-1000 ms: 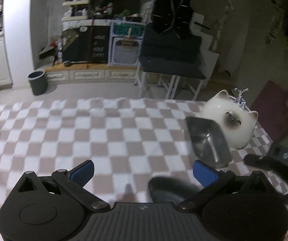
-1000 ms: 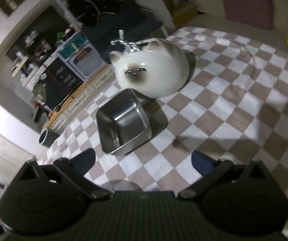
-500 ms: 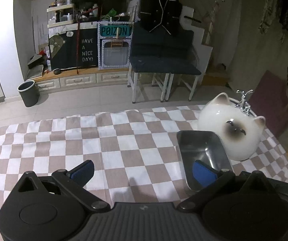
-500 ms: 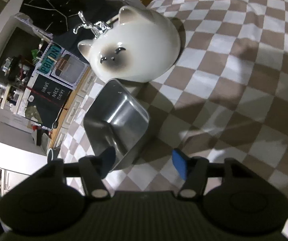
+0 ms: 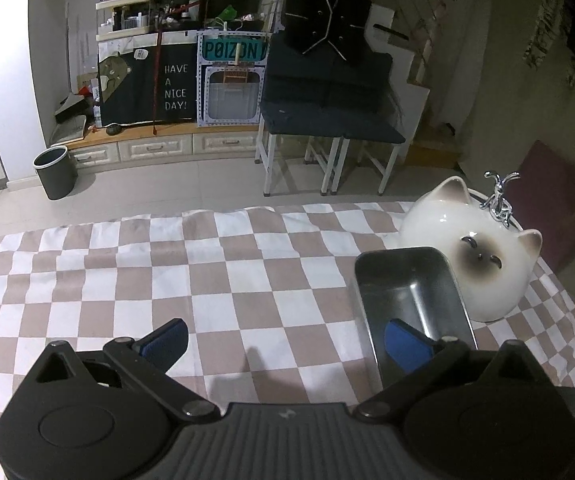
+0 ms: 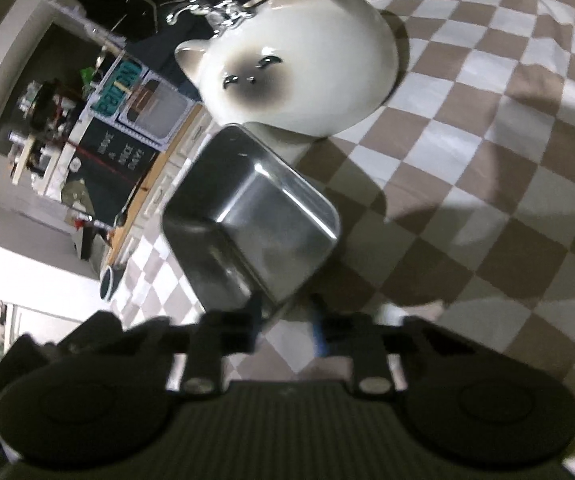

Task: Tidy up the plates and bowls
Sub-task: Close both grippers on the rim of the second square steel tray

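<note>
The right claw (image 6: pixel 285 322) was closing on the near wall of the steel tray (image 6: pixel 271 216) — its 2 fingers straddled the rim. The left claw (image 5: pixel 283 340) stood wide open, empty — the tray sat by its right finger.

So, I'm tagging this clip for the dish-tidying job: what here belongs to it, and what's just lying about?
Belongs to the job:
- steel tray, right gripper closing on its near wall
- cat-face bowl
- left gripper, open

Just lying about:
- checked tablecloth
- grey bin
- dark chairs

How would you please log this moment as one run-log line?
right claw: closing on near wall of steel tray | left claw: open, holding nothing | cat-shaped ceramic bowl: upside down beside tray
</note>
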